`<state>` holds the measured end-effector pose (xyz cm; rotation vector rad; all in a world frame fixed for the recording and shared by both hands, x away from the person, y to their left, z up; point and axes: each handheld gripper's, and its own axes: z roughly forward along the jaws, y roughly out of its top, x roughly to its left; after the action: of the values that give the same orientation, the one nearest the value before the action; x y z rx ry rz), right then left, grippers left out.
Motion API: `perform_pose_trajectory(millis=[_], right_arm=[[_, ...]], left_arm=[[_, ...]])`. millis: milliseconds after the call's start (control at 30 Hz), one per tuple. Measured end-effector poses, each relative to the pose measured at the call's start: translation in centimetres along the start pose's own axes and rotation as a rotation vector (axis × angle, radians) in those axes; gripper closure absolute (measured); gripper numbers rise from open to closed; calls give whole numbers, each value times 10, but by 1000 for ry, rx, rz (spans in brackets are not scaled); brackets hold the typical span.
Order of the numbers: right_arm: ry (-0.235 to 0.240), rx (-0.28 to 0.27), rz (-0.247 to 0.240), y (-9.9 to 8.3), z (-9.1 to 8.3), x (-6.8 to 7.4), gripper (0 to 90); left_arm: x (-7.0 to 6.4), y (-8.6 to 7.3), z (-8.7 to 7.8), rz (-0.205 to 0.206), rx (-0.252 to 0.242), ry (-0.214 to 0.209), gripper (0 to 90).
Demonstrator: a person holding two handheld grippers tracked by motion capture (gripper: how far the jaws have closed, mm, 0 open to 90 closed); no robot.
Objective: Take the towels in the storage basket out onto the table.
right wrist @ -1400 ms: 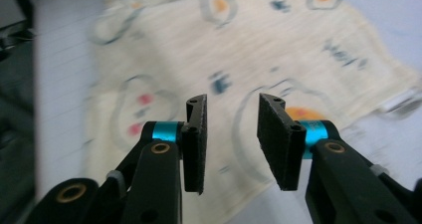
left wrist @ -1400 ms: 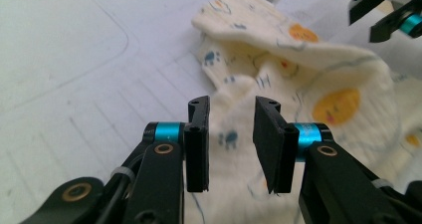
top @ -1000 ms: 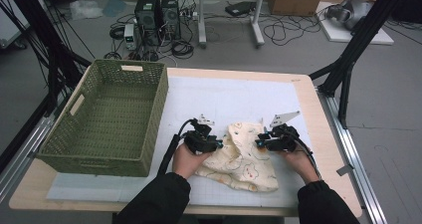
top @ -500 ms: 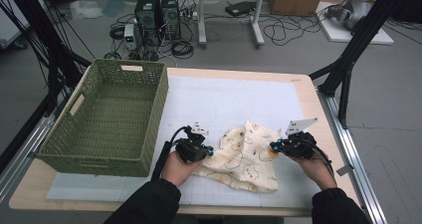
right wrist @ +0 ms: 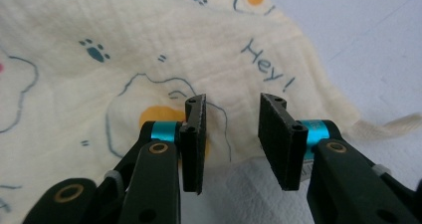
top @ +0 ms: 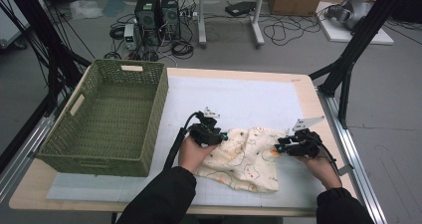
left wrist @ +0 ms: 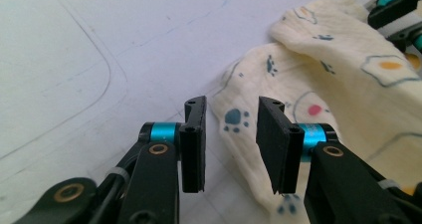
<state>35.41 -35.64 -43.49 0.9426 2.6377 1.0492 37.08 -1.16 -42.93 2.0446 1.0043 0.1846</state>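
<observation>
Both hands have drawn apart since the earlier frames, so the grippers now sit at opposite edges of the cloth rather than close together over its middle. That spacing suits spreading or folding it, I judge. Largest first: the surface (top: pixel 249 92) carries a green woven basket (top: pixel 107 117) at its left, empty and well apart from the work. The cream printed cloth (top: pixel 246 157) lies rumpled near the front edge. The left gripper (top: pixel 209 132) rests at the cloth's left edge, jaws parted with the hem between them but not pinched. The right gripper (top: pixel 293 145) lies low at the right edge, jaws likewise apart, clamping nothing yet.
</observation>
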Motion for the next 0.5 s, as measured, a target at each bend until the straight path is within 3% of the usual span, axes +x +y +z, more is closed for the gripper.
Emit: perform_pose_trajectory(millis=[67, 133, 167, 233, 300, 333, 400, 500], right_arm=[[5, 0, -2, 1, 3, 0, 703], [11, -2, -18, 1, 4, -1, 808], [24, -2, -15, 2, 5, -1, 855], [26, 4, -26, 3, 6, 0, 883], [30, 2, -25, 6, 7, -2, 886], [23, 4, -27, 7, 8, -2, 887], [13, 6, -28, 12, 7, -3, 887], [-18, -16, -46, 22, 5, -5, 887]], left_arm=[[0, 0, 8, -6, 26, -6, 625], [-3, -1, 16, 11, 59, -4, 678], [-4, -1, 17, 23, 55, 16, 705], [0, 0, 16, 12, 63, 25, 834], [5, 0, 15, -26, 65, 6, 869], [4, 1, 13, -21, 60, 32, 872], [4, 3, 6, 2, 16, 86, 873], [8, 10, -10, -10, -93, 167, 873]])
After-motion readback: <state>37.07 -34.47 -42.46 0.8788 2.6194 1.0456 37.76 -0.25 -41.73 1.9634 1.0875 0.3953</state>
